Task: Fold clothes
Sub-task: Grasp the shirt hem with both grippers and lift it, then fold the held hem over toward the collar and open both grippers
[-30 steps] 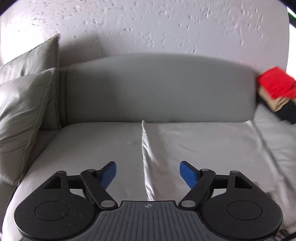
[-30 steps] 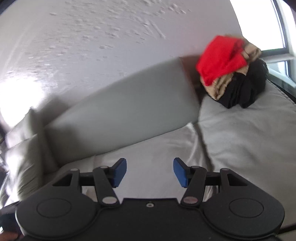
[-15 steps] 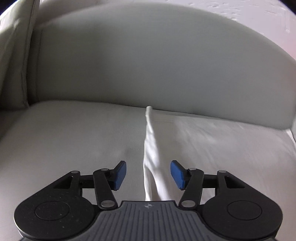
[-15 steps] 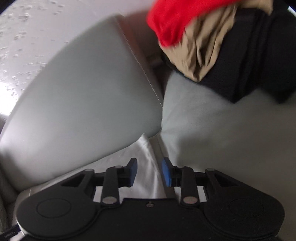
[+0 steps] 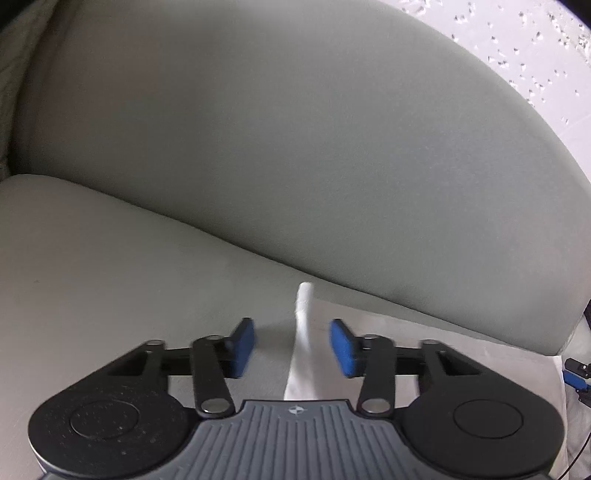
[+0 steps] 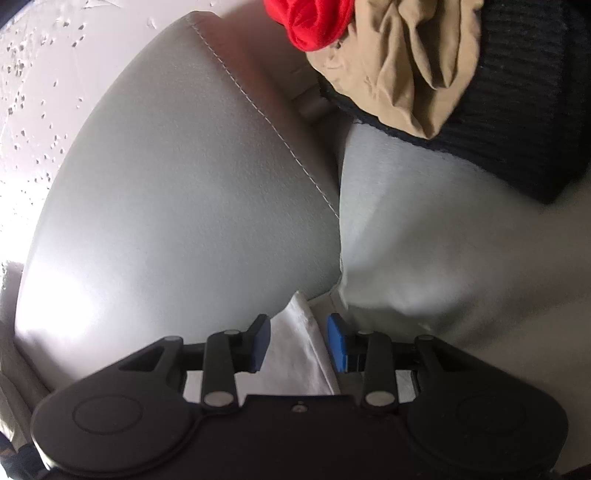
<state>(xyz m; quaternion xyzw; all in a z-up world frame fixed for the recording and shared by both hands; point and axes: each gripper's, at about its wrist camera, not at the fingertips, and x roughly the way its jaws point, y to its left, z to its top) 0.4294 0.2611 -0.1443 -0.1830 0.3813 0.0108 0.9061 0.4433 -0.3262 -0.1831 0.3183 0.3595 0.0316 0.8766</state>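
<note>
Two far corners of the flat white cloth garment (image 5: 303, 332) are lying on the grey sofa seat (image 5: 110, 280), each sitting between gaping jaws: left gripper (image 5: 291, 341) and right gripper (image 6: 298, 341) equally near.

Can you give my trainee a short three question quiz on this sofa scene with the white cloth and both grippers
1. True or false: the left gripper has its jaws apart, one on each side of the white cloth's raised corner.
2. Which garment tops the clothes pile in the right wrist view: A blue, B red, C green?
3. Fill in: the right gripper sits over the cloth corner beside the sofa ____.

Key: 1 true; 2 B, the red garment; 3 backrest.
</note>
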